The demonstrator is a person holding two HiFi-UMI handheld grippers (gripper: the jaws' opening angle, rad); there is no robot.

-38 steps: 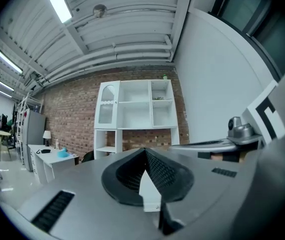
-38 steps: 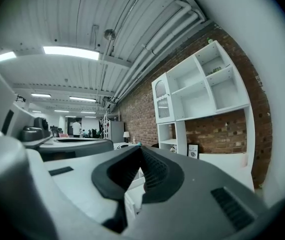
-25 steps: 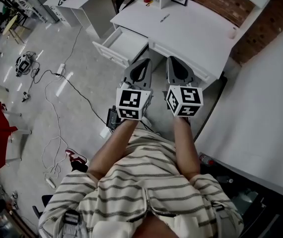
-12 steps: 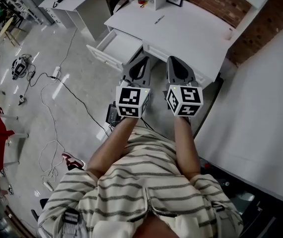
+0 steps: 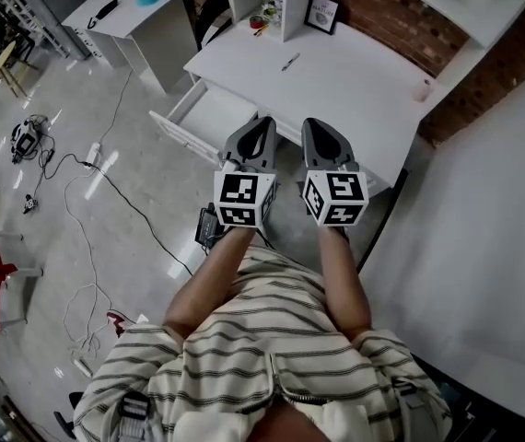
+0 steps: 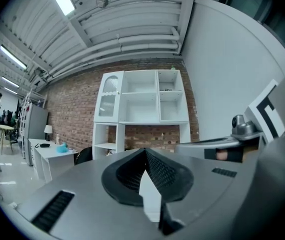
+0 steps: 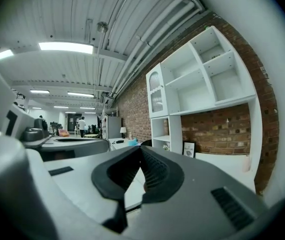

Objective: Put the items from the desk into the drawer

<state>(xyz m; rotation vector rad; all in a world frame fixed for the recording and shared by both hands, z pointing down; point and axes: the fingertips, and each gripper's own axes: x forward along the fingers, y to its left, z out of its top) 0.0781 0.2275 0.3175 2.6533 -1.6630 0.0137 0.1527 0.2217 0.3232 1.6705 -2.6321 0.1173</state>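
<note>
Though hardly begun, everything left to do: wide white surface (image 5: 364,81) carrying the goods, open white drawer (image 5: 209,113) at its left front seemingly bare. Clenched on nothing, left tongs (image 5: 264,122) and right tongs (image 5: 313,124) side by side near the front edge. Slim dark pen (image 5: 289,62) and small pink cylinder (image 5: 422,90) farther back on the surface, well apart from both.
</note>
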